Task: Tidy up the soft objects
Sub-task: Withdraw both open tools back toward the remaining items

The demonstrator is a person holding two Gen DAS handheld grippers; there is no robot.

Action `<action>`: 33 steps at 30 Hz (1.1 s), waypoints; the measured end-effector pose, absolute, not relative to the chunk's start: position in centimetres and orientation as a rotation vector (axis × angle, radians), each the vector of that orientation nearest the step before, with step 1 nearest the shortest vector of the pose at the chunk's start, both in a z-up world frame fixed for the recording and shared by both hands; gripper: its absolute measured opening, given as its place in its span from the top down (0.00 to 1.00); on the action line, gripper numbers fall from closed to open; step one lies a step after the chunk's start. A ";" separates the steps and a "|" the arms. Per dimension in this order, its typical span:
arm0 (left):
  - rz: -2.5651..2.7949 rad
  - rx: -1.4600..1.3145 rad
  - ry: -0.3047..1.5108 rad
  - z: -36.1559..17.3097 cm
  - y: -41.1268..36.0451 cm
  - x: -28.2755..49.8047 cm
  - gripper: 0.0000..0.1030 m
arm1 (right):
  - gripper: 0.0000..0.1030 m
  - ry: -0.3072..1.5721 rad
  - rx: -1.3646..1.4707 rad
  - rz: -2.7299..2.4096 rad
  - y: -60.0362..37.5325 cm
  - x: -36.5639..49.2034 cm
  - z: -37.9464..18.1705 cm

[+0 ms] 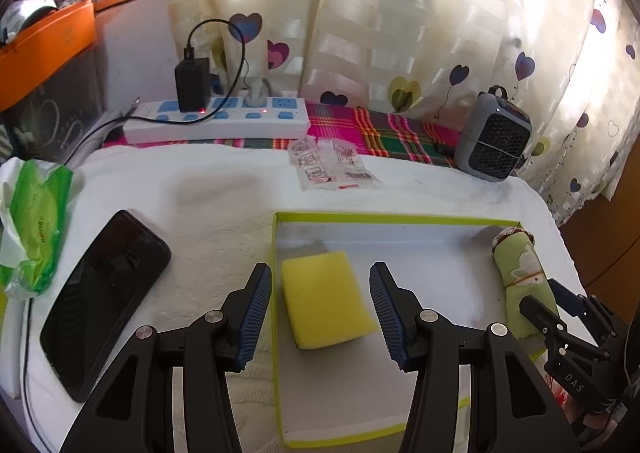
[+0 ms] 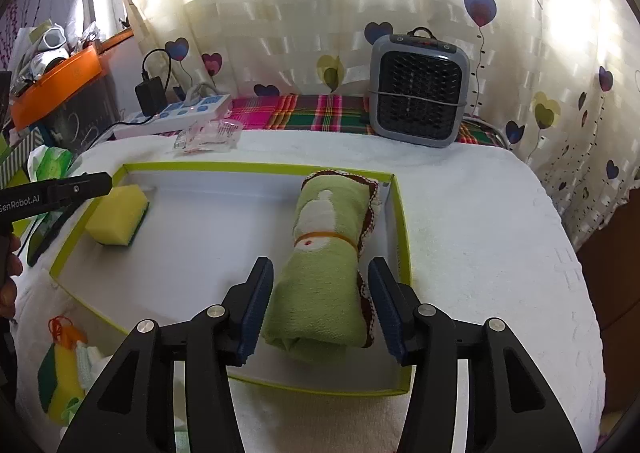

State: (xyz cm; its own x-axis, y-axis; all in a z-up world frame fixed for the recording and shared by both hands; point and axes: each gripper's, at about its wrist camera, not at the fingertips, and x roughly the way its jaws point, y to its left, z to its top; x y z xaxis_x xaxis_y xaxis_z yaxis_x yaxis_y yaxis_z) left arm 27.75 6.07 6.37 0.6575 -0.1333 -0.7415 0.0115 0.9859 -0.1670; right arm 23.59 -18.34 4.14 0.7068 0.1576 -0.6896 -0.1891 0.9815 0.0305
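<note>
Yellow sponge [image 1: 326, 299] lying flat in the left part of a shallow white box with a lime-green rim [image 1: 384, 218], between the spread jaws of the left tool [image 1: 320, 311] but touched by neither pad. Rolled green towel [image 2: 324, 269] bound with an orange rubber band, lying along the right wall of the same box [image 2: 256, 166], between the jaws of the right tool [image 2: 320, 309]; jaws apart, a thin gap showing on each side, so no clamp.

Around the box, on the white-covered table [image 1: 208, 189]: a black phone [image 1: 104, 301] to the left, a green tissue pack [image 1: 36, 229] at the left edge, a clear plastic packet [image 1: 332, 165] beyond the far rim. Farther back, on a plaid cloth [image 1: 380, 129], a white power strip [image 1: 218, 119] with a black charger [image 1: 193, 83] plugged in, and a small grey heater [image 2: 418, 89] toward the upper right. Heart-print curtain [image 1: 400, 13] behind everything; orange tray [image 1: 44, 49] at upper left.

Only in the right wrist view: the green scouring layer under the sponge [image 2: 118, 219], a second sponge with a green side [image 2: 60, 377] outside the box at lower left beside some orange rubber bands [image 2: 60, 327], and a hand [image 2: 10, 273] at the left edge. Only in the left wrist view: the phone in full, and the right tool [image 1: 554, 303] astride the towel's [image 1: 524, 281] near end at lower right.
</note>
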 end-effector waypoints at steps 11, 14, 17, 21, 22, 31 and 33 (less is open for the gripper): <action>-0.091 -0.148 0.843 7.0 6.1 24.3 0.51 | 0.47 0.727 -0.025 0.190 -18.9 21.3 5.4; -0.099 -0.158 0.842 7.0 6.3 22.8 0.51 | 0.47 0.721 -0.028 0.189 -19.1 20.2 5.7; -0.103 -0.156 0.844 6.9 6.4 21.5 0.51 | 0.47 0.714 -0.014 0.189 -19.6 19.0 5.9; -0.105 -0.160 0.841 6.8 6.6 19.7 0.51 | 0.47 0.709 0.015 0.185 -20.4 17.7 6.1; -0.103 -0.165 0.840 6.8 6.8 19.2 0.51 | 0.47 0.708 0.020 0.184 -20.6 17.4 6.1; -0.082 -0.187 0.852 5.9 7.9 16.0 0.51 | 0.47 0.701 0.047 0.177 -21.5 14.7 6.0; -0.081 -0.191 0.850 5.8 8.2 15.3 0.51 | 0.47 0.700 0.056 0.178 -21.8 14.1 5.8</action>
State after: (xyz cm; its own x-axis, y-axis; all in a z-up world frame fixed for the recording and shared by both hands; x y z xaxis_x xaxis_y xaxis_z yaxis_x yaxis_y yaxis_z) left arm 15.26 8.15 5.76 0.6581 -0.1472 -0.7384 -0.0051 0.9798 -0.1999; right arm 14.08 -21.78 5.84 0.7504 0.1816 -0.6355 -0.1439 0.9833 0.1112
